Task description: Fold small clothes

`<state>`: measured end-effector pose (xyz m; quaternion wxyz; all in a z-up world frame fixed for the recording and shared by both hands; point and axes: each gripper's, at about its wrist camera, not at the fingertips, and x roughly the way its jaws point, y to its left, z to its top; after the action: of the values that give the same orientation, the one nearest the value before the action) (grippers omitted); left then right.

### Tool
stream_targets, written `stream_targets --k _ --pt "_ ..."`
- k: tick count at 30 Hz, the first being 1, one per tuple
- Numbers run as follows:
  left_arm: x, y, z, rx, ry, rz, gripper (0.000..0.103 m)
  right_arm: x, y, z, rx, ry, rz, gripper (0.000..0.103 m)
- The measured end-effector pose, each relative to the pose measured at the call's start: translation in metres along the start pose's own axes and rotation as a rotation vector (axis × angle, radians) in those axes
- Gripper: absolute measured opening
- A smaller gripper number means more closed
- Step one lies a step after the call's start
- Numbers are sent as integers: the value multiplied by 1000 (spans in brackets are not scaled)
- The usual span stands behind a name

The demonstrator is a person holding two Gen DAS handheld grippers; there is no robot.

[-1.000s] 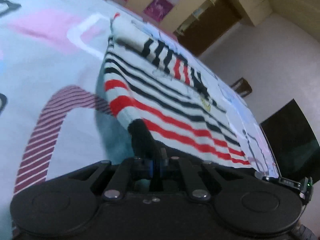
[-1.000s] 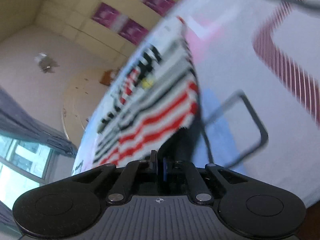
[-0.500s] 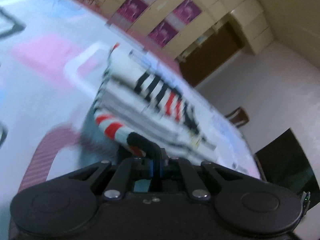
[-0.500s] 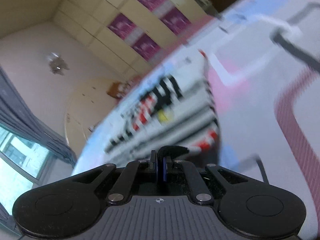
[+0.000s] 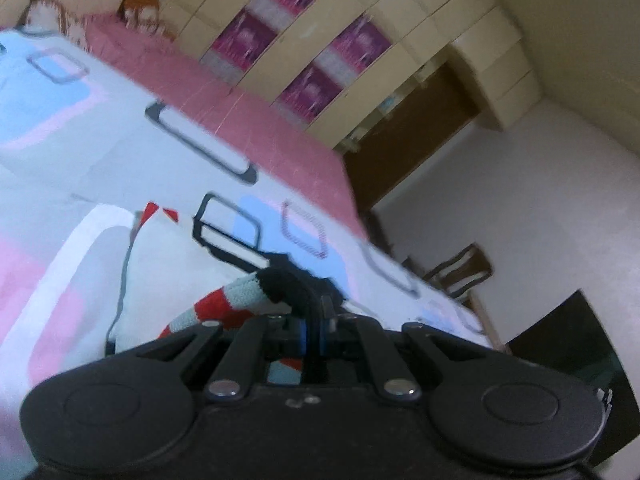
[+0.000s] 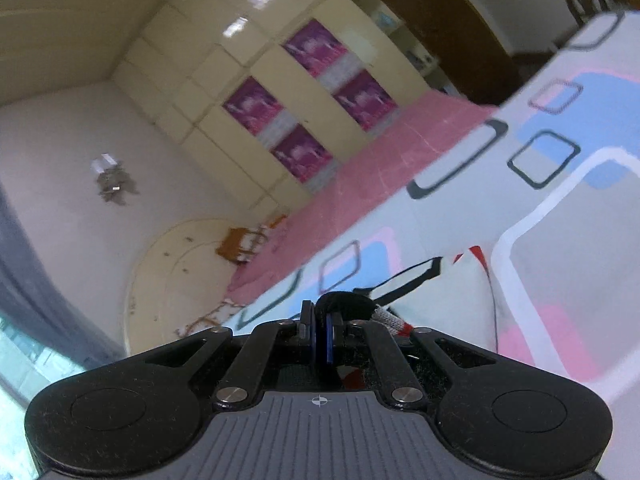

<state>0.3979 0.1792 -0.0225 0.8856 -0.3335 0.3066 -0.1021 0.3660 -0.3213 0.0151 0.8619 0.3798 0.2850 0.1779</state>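
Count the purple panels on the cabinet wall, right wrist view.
4. Upper right, upper left, lower right, lower left, in a two-by-two block on the cream cabinet doors. None looks hidden.

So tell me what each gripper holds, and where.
Both are shut on the striped garment: left gripper and right gripper each pinch its black edge band, at separate spots.
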Motion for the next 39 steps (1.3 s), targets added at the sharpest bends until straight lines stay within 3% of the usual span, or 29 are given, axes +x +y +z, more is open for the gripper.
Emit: stream_targets --k 5,11,12,13,14,16,17,19,22,24,29,32,36,39 --pt "72 36 8 -17 139 74 5 80 -44 2 65 115 -94 4" --pt "103 58 20 -57 162 38 6 120 -83 3 149 128 -111 4" --pt "103 60 22 -73 144 8 18 124 -85 7 162 121 -95 5" --pt "105 65 25 -97 119 -30 40 126 -90 9 169 107 -90 5" --pt "107 70 27 -116 95 -48 52 131 -93 12 172 106 -109 6" --pt "107 75 30 -120 40 -44 68 131 -96 16 179 79 -150 36" --pt "106 77 31 -109 26 -49 69 124 -96 17 161 39 -161 66" --pt "101 81 32 -94 18 -64 73 114 -97 18 127 -20 -163 72" --pt "102 75 33 39 77 22 70 111 -94 19 12 23 -174 71" --pt "106 66 32 166 128 84 65 115 -86 14 -96 85 -184 60" --pt "134 50 24 396 248 211 50 145 -69 -5 -371 189 -294 60" --pt "144 41 21 502 265 262 42 163 -61 -18 -512 250 -364 46" --pt "142 42 20 514 261 272 26 164 -53 -29 -561 219 -345 46" --pt "141 46 21 504 252 265 25 164 -54 -24 -544 211 -367 46"
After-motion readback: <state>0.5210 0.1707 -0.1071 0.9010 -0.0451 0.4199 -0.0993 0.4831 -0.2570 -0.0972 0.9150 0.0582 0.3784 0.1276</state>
